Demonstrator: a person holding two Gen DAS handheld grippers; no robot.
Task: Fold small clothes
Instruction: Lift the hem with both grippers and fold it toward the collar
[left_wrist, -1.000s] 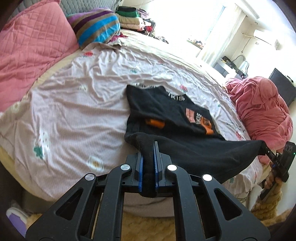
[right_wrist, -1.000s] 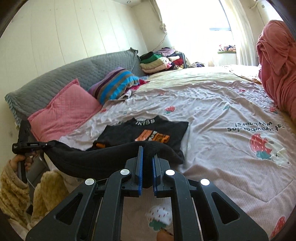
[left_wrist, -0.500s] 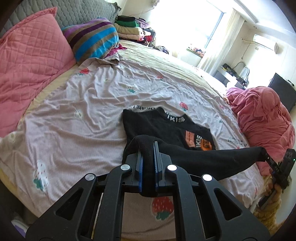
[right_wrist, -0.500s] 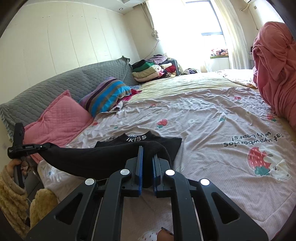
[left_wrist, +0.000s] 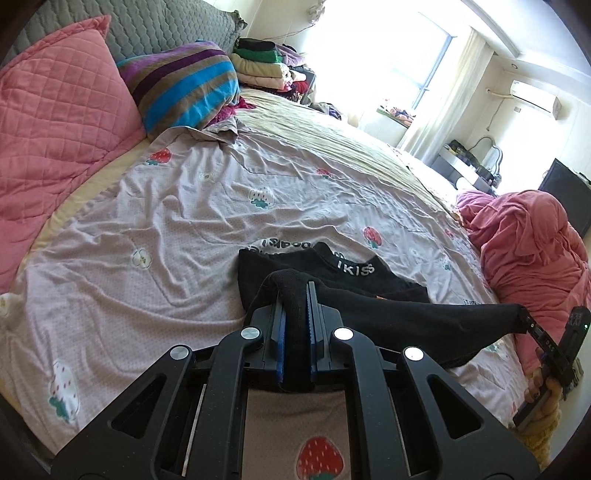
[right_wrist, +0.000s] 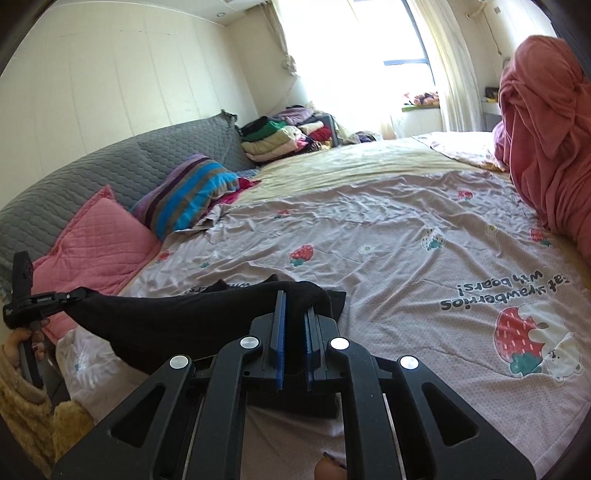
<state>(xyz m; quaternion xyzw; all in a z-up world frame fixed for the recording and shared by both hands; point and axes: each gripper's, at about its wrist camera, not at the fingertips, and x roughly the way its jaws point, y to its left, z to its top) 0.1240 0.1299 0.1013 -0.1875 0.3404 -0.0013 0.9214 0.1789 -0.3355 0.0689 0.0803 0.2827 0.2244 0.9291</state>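
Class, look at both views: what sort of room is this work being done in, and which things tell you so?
Most likely a home bedroom. A wide bed with a strawberry-print sheet fills the view, a pink quilted pillow and a striped pillow lie at its head, and folded clothes are stacked behind.

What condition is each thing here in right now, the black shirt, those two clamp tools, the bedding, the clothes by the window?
Black shirt: near edge lifted and stretched between both tools, far part with the collar flat on the bed.
Left hand-held gripper: shut on the shirt edge.
Right hand-held gripper: shut on the shirt edge.
Strawberry sheet: spread out, wrinkled.
Pink blanket: bunched in a heap.
Clothes pile: folded, stacked.
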